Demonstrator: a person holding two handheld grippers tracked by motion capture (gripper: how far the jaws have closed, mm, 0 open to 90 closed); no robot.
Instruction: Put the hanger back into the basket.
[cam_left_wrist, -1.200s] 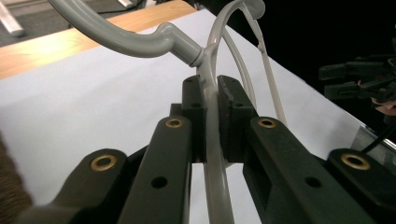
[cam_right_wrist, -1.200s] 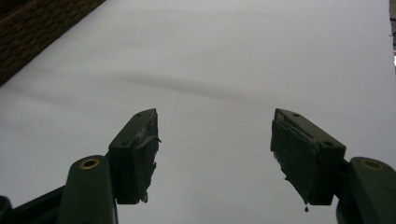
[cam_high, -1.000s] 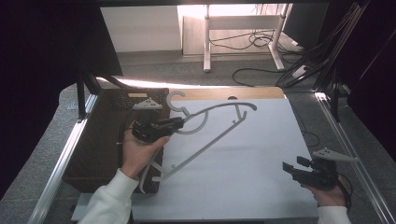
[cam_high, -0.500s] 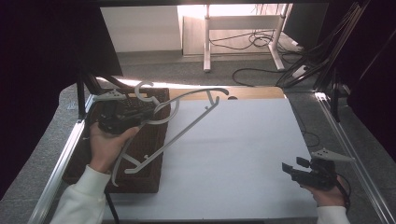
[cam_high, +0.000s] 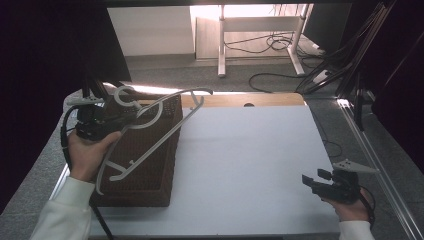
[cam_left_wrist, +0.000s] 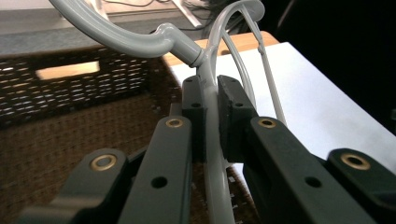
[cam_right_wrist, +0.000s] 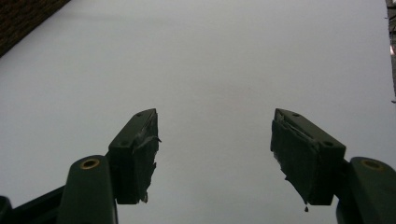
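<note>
Already the left hand-held gripper (cam_high: 131, 118) has its jaws closed tight on the neck of the grey plastic hanger (cam_high: 150, 137), just under the hook, and holds it lifted over the brown wicker basket (cam_high: 150, 172) at the left of the counter (cam_high: 250, 165). Judging by that, the pick-up is done and lowering the hanger into the basket is left. Far right, the right hand-held gripper (cam_high: 312, 181) waits with jaws wide apart, empty.

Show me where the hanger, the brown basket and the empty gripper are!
hanger (cam_high: 150, 145), high view, on its long straight bar.
basket (cam_high: 145, 187), high view, on its woven side wall.
right gripper (cam_right_wrist: 215, 140), right gripper view, midway between its open jaws.
</note>
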